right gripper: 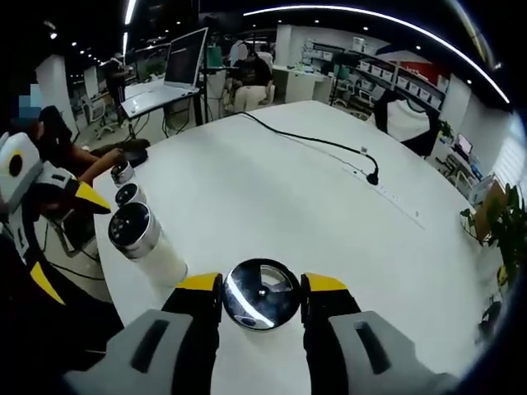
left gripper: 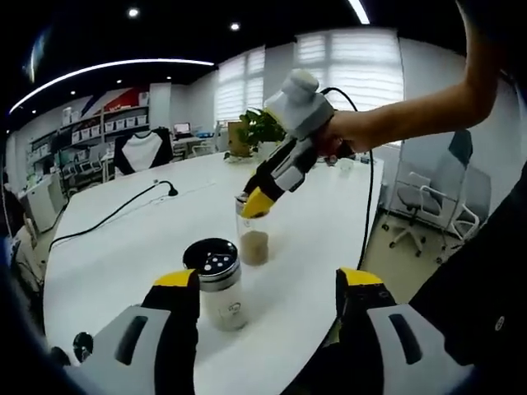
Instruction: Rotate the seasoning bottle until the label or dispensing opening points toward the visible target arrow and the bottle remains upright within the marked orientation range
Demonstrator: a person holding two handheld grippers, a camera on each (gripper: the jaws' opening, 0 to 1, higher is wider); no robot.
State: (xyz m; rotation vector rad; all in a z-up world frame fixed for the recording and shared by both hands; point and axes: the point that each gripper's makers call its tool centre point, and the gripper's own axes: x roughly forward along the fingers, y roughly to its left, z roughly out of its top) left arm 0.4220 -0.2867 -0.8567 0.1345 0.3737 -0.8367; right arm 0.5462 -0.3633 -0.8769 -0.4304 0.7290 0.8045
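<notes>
The seasoning bottle (left gripper: 254, 239) stands upright near the middle of the left gripper view, on the white table (left gripper: 148, 239), a clear jar with brownish powder in its lower part. Its top is hidden there behind the yellow tips of the right gripper (left gripper: 255, 203), which reaches down from the upper right, held by a person's hand (left gripper: 342, 136). Seen from the right gripper view, the same bottle (right gripper: 262, 294) shows as a shiny round metal cap at bottom centre, and the right gripper (right gripper: 262, 290) has its jaws pressed against both sides of it; the bottle's body, label and any opening are hidden below the cap.

A second shaker (left gripper: 219, 284) with a black perforated lid and white contents stands at lower centre of the left gripper view, just beside the left jaw of the left gripper (left gripper: 272, 284), whose jaws are spread wide and hold nothing. In the right gripper view this shaker (right gripper: 142, 240) sits at lower left, with the left gripper (right gripper: 62, 234) at the frame's left edge, partly cut off. Two smaller lidded jars (right gripper: 125, 183) behind it are hard to make out. A black cable (right gripper: 309, 141) crosses the table.
</notes>
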